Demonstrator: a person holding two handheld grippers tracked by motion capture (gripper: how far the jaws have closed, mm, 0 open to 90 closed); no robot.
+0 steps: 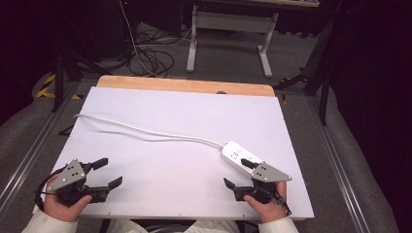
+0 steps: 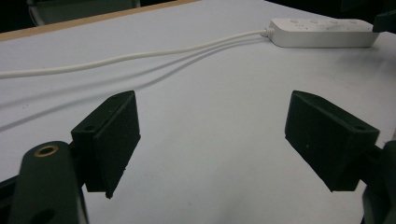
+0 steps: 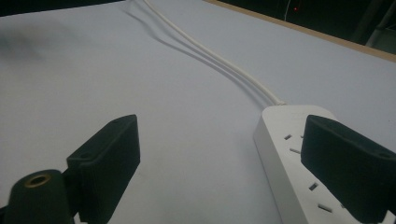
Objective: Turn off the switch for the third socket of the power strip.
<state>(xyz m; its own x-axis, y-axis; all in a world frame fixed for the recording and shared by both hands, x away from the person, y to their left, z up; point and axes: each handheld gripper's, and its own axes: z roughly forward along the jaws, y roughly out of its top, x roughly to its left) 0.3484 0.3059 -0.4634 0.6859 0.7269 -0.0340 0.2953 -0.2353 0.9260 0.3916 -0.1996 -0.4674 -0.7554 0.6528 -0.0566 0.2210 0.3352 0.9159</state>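
Observation:
A white power strip [image 1: 238, 156] lies flat on the white table top [image 1: 184, 111] at the right, sockets facing up. Its white cord [image 1: 145, 130] curves away to the far left edge. My right gripper [image 1: 236, 173] stands open at the strip's near end, nothing between its jaws. In the right gripper view, the right gripper [image 3: 222, 126] has one jaw over the strip [image 3: 285, 140] and the other over bare table. My left gripper [image 1: 109, 172] stands open and holds nothing at the near left. In the left gripper view, the left gripper [image 2: 210, 107] faces the strip [image 2: 322, 32] and cord [image 2: 140, 57] farther off.
A wooden strip [image 1: 184, 86] runs along the table's far edge. Beyond it on the floor are a white desk frame [image 1: 228, 29] and loose cables [image 1: 150, 58]. Metal rails [image 1: 29, 155] flank the table on both sides.

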